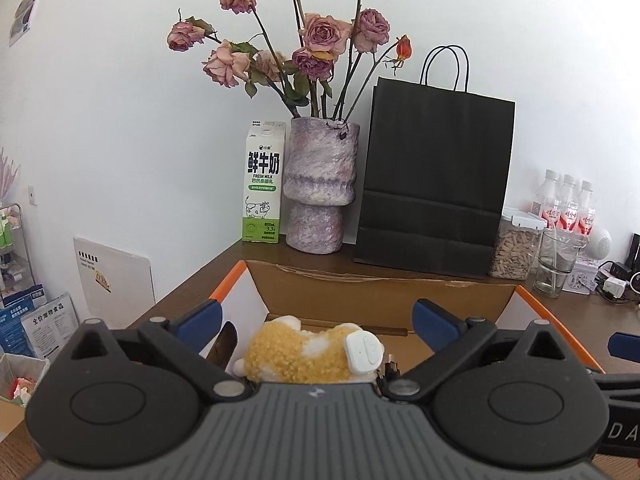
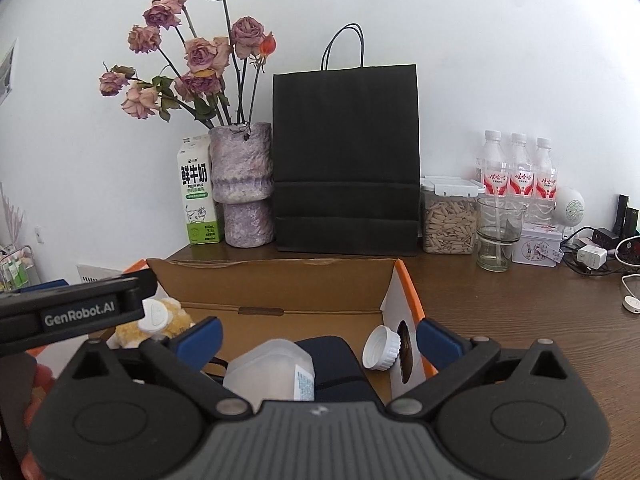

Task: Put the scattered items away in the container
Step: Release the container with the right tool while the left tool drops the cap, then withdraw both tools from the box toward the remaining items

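Two grippers of mine hang over the open cardboard box (image 2: 276, 286) on the brown wooden bench (image 2: 520, 304), and that box, with its orange-edged side flaps, is the biggest thing in front of me. Behind it a black paper bag (image 2: 346, 160) stands upright against the white wall, and to its left a mottled purple vase (image 2: 241, 184) holds dried roses (image 2: 200, 56), with a green and white milk carton (image 2: 197, 196) just beside the vase. Right of the bag I see a clear jar of seeds (image 2: 448, 220), three water bottles (image 2: 518, 168) and an empty glass (image 2: 498, 232).

My left gripper (image 1: 316, 322) has its blue pads spread wide, nothing pressed between them; below and between them a yellow and white plush toy (image 1: 292, 356) lies inside the box near its left wall, with a small white tag-like piece (image 1: 363, 354) resting on it. My right gripper (image 2: 318, 338) is likewise wide apart and grips nothing. Under it, inside the box, sits a translucent white plastic container (image 2: 272, 372) against a dark blue pouch (image 2: 340, 364). A white ribbed bottle cap (image 2: 382, 348) lies tilted against the box's right wall, next to the oval handle hole, and is the smallest item in there
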`<action>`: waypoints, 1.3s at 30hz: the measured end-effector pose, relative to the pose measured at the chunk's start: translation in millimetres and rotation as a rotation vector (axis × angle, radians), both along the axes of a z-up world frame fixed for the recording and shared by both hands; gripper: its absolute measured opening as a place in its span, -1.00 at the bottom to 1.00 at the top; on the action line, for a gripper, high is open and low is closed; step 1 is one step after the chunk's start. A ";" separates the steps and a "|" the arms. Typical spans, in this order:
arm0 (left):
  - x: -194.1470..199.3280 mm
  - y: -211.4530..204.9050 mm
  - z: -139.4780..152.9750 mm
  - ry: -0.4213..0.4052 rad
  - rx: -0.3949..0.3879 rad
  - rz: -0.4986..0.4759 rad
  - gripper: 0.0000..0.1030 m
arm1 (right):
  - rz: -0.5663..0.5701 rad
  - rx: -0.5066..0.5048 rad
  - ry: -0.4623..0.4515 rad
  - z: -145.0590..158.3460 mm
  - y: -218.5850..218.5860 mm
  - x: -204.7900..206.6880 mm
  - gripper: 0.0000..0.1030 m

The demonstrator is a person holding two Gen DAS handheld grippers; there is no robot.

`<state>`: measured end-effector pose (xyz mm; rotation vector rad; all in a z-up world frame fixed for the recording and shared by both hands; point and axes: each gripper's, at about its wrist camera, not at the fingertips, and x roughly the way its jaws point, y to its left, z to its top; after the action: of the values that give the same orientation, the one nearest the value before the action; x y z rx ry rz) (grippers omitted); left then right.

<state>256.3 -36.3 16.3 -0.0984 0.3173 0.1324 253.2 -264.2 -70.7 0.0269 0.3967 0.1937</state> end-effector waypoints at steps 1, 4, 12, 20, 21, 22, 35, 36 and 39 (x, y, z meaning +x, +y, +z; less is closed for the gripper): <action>0.4 0.7 -0.7 0.003 0.000 0.004 1.00 | -0.002 -0.001 0.000 -0.2 -0.2 -0.4 1.00; -0.9 4.0 -2.9 0.002 -0.012 0.011 1.00 | -0.008 -0.002 0.001 -0.5 -0.5 -0.9 1.00; -7.1 3.6 -7.8 -0.003 0.006 -0.003 1.00 | -0.008 -0.001 -0.002 -1.8 -3.6 -5.3 1.00; -21.2 2.6 -11.0 -0.044 0.024 -0.021 1.00 | -0.008 -0.003 -0.021 -3.6 -9.9 -16.9 1.00; -23.7 3.1 -11.2 -0.053 0.025 -0.020 1.00 | -0.008 -0.003 -0.026 -3.7 -11.1 -19.3 1.00; -26.1 3.8 -11.5 -0.062 0.027 -0.017 1.00 | -0.008 -0.003 -0.032 -3.8 -12.2 -21.9 1.00; -50.4 22.1 -18.9 -0.083 0.036 0.046 1.00 | -0.001 -0.046 -0.078 -6.5 -17.6 -51.8 1.00; -52.8 23.6 -19.0 -0.085 0.035 0.050 1.00 | -0.004 -0.044 -0.077 -7.7 -19.4 -54.5 1.00; -60.9 28.0 -20.0 -0.088 0.032 0.060 1.00 | -0.018 -0.043 -0.074 -14.1 -25.5 -63.2 1.00</action>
<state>195.4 -8.3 -3.7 -0.0815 0.2248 0.1917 190.0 -289.7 -84.8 -0.0188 0.3266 0.1681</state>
